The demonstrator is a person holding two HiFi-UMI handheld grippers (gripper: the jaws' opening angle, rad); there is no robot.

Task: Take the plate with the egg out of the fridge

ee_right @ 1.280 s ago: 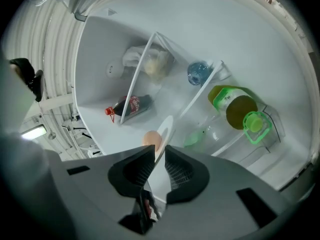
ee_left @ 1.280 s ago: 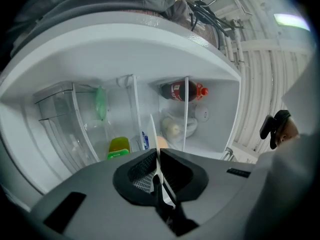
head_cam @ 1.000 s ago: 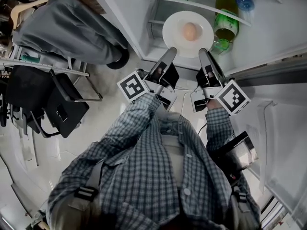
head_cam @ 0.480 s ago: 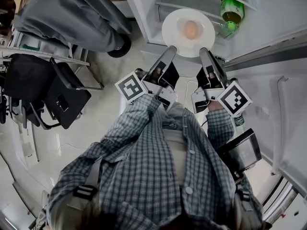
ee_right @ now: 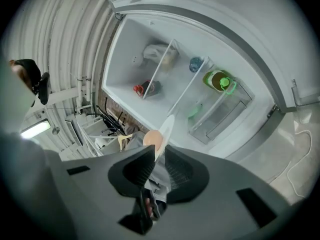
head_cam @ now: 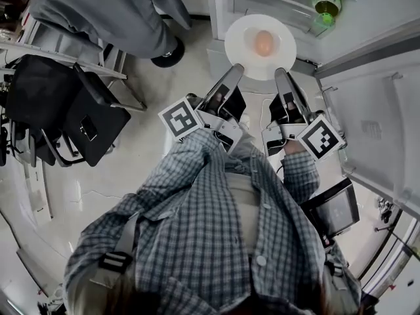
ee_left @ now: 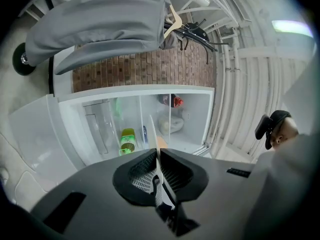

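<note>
A white plate [head_cam: 260,46] with a brown egg [head_cam: 264,42] on it is held level in the air, just outside the open fridge [head_cam: 367,18]. My left gripper [head_cam: 234,72] is shut on the plate's near-left rim. My right gripper [head_cam: 282,75] is shut on its near-right rim. In the left gripper view the plate [ee_left: 152,131] is seen edge-on between the pads of that gripper [ee_left: 157,160], with the egg [ee_left: 161,143] just past them. In the right gripper view the plate rim [ee_right: 168,128] and the egg [ee_right: 153,139] rise from between the pads of that gripper [ee_right: 159,160].
A green bottle [head_cam: 326,2] stands in the fridge, and the fridge door [head_cam: 377,133] hangs open at the right. A grey fabric-covered object [head_cam: 111,8] and a black chair [head_cam: 85,120] stand on the floor at the left. Other food [ee_right: 150,88] lies deeper on the fridge shelves.
The plate with the egg has come out of the fridge, held by both grippers. The fridge and the green bottle have slid toward the upper right of the head view.
</note>
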